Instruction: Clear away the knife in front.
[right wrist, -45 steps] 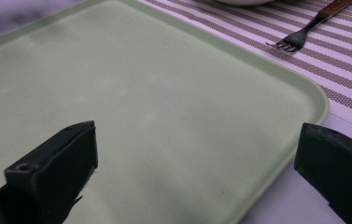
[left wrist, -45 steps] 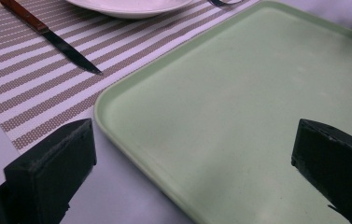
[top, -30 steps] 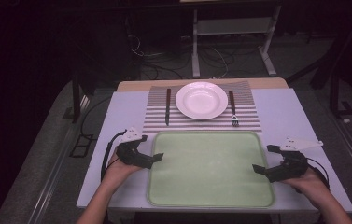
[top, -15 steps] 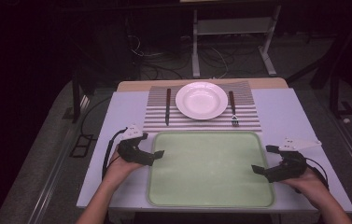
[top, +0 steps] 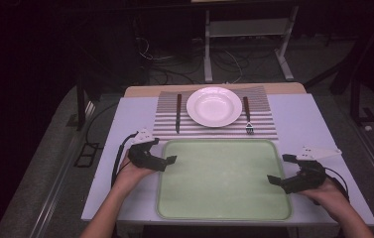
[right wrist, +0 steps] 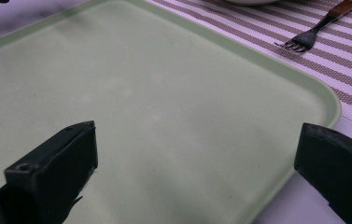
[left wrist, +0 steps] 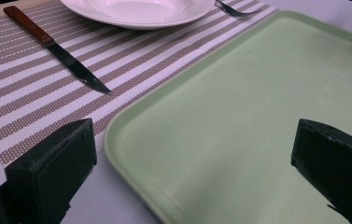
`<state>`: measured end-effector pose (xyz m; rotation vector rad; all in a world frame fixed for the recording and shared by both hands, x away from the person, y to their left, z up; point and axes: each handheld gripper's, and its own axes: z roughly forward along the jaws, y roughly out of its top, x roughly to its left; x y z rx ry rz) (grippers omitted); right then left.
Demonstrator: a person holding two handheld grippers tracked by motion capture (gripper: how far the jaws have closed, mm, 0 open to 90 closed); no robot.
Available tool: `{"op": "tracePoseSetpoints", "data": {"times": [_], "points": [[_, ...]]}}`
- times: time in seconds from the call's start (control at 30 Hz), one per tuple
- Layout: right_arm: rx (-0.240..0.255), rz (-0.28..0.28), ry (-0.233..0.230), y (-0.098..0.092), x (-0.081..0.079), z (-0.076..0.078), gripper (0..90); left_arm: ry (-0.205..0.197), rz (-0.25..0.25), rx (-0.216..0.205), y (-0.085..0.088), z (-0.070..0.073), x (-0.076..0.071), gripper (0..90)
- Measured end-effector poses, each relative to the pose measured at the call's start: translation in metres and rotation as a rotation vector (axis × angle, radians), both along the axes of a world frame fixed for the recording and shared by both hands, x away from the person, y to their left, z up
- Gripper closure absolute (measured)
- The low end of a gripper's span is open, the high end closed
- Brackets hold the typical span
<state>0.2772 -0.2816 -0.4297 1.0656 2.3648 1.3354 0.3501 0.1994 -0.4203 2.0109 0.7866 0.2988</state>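
At the left of the high view, the left gripper [top: 163, 161] sits at the left edge of the pale green tray [top: 224, 198], held by the person's left hand [top: 132, 173], with its cable looping over the pale surface [top: 293, 111] beside it. Its jaws stand wide apart with nothing between them; in the left gripper view one jaw hangs over the bare surface just outside the tray's rounded corner and the other over the tray's flat floor.

The tray lies empty on the near half of the surface, between the two grippers. Just beyond its far rim is a striped placemat [top: 214, 130]. On the mat, from left to right, lie a knife [top: 178, 112] with a reddish-brown handle, a white plate [top: 214, 106], and a fork [top: 247, 115] with its tines toward the tray.

At the right, the right gripper [top: 280, 170] is held by the right hand [top: 331, 196] at the tray's right edge. Its jaws are also spread wide and empty, one over the tray floor and the other over the surface past the rim.
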Motion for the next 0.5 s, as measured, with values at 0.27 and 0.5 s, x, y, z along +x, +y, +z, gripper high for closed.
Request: {"op": "tracePoseSetpoints", "data": {"times": [0.27,0.5], "points": [[0.001,0.003,0.001,0.000,0.000,0.000,0.0,0.000,0.006,-0.009,-0.004,0.000,0.007,0.0],[0.001,0.005,0.000,0.001,0.000,0.000,0.0,-0.003,0.008,-0.022,-0.008,0.001,0.014,0.0]]}}
